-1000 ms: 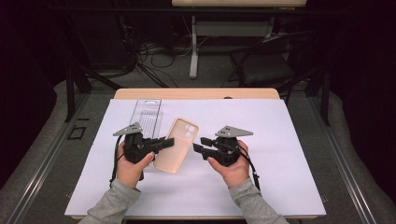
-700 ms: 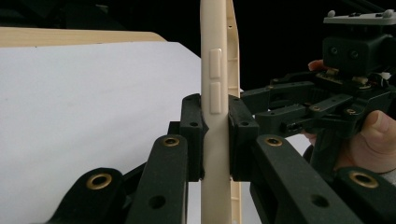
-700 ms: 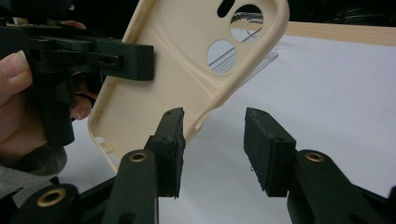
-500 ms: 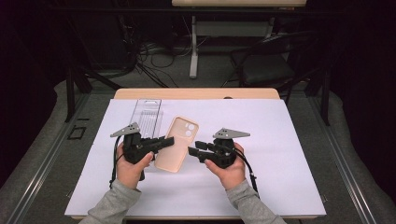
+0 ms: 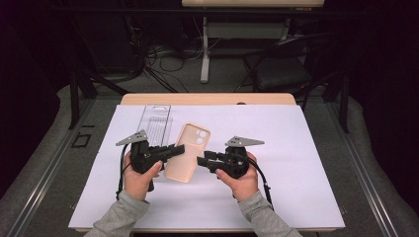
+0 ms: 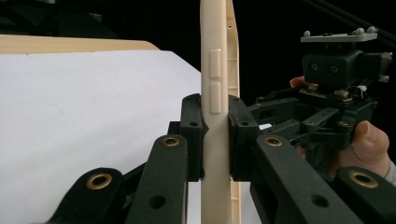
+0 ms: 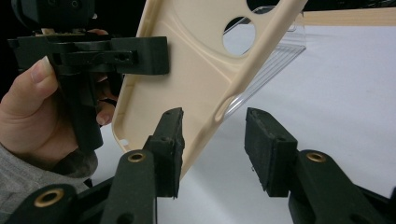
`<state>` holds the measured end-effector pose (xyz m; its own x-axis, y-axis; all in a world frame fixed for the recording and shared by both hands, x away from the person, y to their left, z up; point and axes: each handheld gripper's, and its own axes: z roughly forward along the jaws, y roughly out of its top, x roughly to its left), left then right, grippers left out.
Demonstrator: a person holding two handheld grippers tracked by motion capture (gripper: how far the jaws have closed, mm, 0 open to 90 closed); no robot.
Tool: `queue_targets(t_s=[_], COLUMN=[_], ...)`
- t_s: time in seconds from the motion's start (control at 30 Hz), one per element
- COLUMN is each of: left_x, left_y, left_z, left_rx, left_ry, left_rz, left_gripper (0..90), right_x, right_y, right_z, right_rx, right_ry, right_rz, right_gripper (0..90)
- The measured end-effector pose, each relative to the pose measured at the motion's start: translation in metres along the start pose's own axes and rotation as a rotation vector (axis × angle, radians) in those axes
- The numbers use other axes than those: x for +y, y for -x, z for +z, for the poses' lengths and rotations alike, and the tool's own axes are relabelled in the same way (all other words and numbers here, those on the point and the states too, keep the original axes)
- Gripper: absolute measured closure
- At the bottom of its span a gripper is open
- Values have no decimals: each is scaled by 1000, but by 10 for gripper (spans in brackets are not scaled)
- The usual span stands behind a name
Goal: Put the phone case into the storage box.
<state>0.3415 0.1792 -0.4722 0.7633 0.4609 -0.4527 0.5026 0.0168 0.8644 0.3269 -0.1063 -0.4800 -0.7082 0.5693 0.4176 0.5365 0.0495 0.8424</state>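
1. Case (image 5: 187,152) is held above the white mat (image 5: 296,148), between the two grippers, clear tray (image 5: 154,123) just behind
2. L gripper (image 6: 215,135) is clamped on the case's side edge, just below the buttons
3. R gripper (image 7: 212,149) is wide open, jaws astride the opposite rim, nothing gripped
4. Case judged light, thin, flexible, prob. slippery; best taken by the rim w/ light pressure, away from the camera cutout

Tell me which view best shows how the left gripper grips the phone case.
The left gripper view: its jaws pinch the phone case edge, just below the side buttons. The right gripper view shows the left gripper on the case's far edge. The high view shows the case's whole outline, the grip small.
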Motion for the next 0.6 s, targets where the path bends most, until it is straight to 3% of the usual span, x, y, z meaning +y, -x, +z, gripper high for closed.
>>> queue_targets(t_s=[0.2,0.6], left_x=[0,-1], left_y=[1,2], left_z=[-1,0], left_rx=[-5,-14], left_ry=[10,11], left_rz=[3,10], left_gripper=[800,800], right_x=[-1,-4], right_y=[0,6], right_z=[1,4], right_rx=[13,51], right_ry=[-1,-3], right_rz=[6,70], right_gripper=[572,608])
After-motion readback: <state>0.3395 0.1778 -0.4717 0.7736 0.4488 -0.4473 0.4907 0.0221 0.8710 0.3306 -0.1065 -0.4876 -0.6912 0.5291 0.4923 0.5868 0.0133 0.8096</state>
